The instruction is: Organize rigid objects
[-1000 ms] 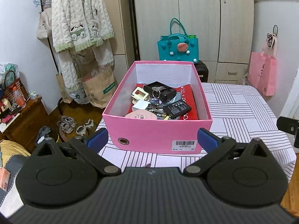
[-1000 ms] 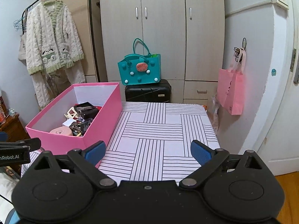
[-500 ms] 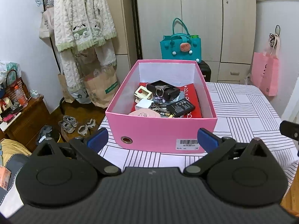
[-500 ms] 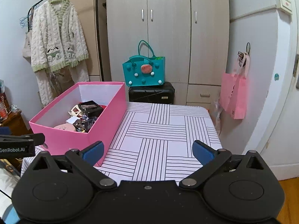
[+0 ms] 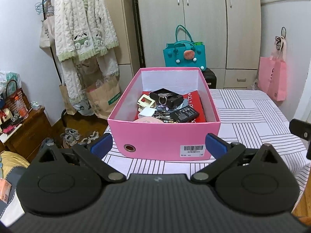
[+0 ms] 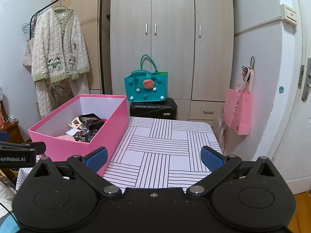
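Observation:
A pink box (image 5: 163,136) stands on the striped table (image 5: 248,120); it also shows in the right wrist view (image 6: 64,145). It holds several small rigid objects: a black phone battery (image 5: 184,114), a black case with a key ring (image 5: 167,98), a cream frame (image 5: 146,102), a white plug (image 5: 146,113) and a pink round disc (image 5: 148,120) on a red sheet. My left gripper (image 5: 158,144) is open and empty just in front of the box. My right gripper (image 6: 153,159) is open and empty over the table, right of the box.
A teal bag (image 6: 146,86) sits on a black suitcase (image 6: 153,108) behind the table, before a wardrobe (image 6: 173,38). A pink bag (image 6: 238,106) hangs on the right wall. A clothes rack with a white cardigan (image 5: 83,29) and shoes (image 5: 72,136) are at left.
Both grippers have pulled back and risen a little, so the box and table sit lower and farther in both views. Both stay open and empty.

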A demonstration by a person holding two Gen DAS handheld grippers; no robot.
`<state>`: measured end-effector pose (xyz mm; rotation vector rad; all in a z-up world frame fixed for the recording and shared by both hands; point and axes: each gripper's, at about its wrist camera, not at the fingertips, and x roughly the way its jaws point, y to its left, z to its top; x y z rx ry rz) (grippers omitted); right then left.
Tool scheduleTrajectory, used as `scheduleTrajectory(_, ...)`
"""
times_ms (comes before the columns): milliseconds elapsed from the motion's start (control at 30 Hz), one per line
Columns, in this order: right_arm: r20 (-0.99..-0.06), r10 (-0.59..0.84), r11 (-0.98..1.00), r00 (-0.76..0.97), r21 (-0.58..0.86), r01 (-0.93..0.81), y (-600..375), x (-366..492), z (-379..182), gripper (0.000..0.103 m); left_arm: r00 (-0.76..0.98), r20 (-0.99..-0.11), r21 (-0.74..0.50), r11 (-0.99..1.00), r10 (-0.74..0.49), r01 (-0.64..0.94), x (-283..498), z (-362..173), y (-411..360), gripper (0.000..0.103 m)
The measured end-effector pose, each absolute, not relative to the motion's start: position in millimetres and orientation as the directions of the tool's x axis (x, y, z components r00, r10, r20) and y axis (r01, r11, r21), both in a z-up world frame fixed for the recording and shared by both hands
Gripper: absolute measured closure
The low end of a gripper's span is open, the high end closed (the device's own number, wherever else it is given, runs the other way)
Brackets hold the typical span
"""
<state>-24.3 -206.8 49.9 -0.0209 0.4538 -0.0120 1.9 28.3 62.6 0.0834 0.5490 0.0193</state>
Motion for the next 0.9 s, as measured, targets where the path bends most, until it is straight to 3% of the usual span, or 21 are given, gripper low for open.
scheduleTrajectory(900, -0.453, -0.026, 1.0, 0.891, 0.004, 0.031, -209.3, -24.4, 41.7, 0.0, 0.844, -0.535, 0.112, 0.994, 0.044, 0.019, 2.5, 52.4, 23.4, 0.0)
